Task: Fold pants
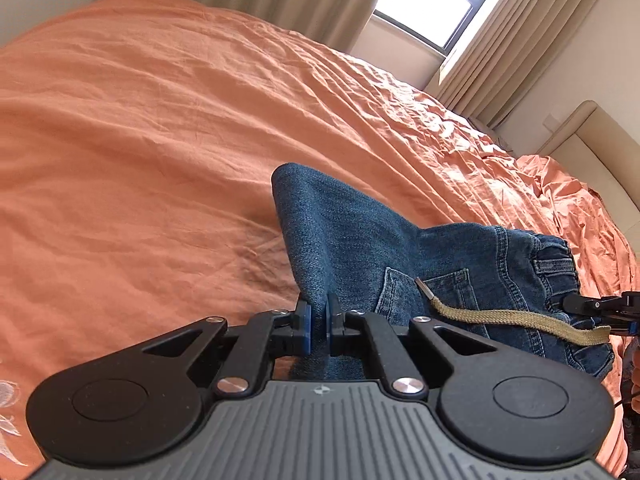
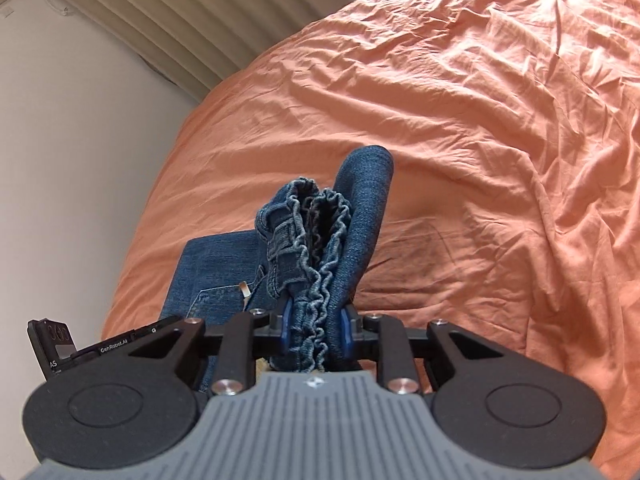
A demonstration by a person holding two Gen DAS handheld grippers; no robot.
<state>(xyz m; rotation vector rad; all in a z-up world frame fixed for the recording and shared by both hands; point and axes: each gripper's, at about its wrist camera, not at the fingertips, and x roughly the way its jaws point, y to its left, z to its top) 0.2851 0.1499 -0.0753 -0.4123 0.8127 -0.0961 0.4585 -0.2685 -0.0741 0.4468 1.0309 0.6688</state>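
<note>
Holding the jeans off the bed at two points, the person is keeping the denim hanging between the grippers rather than lying flat on the orange sheet. The left gripper is pinching a plain edge of the cloth: its blue pads are pressing nearly together with a thin layer of denim between them, which suits a single fold of fabric. The right gripper is clamping the gathered elastic waistband, so its jaws are standing further apart, the bunched layers filling the gap. In the left view the right gripper is showing only as a black tip at the far right edge, by the waistband end.

Gripping waist and a leg-side edge at once is probably meant to let the garment drape straight under its own weight, so that one half can be laid over the other. A tan drawstring is trailing loose across the back pocket (it may end up caught inside the fold).

Whether any part of the jeans is touching the sheet below cannot be told from either view. The fold itself seems to be at an early stage, with no neat stack lying on the bed yet.
</note>
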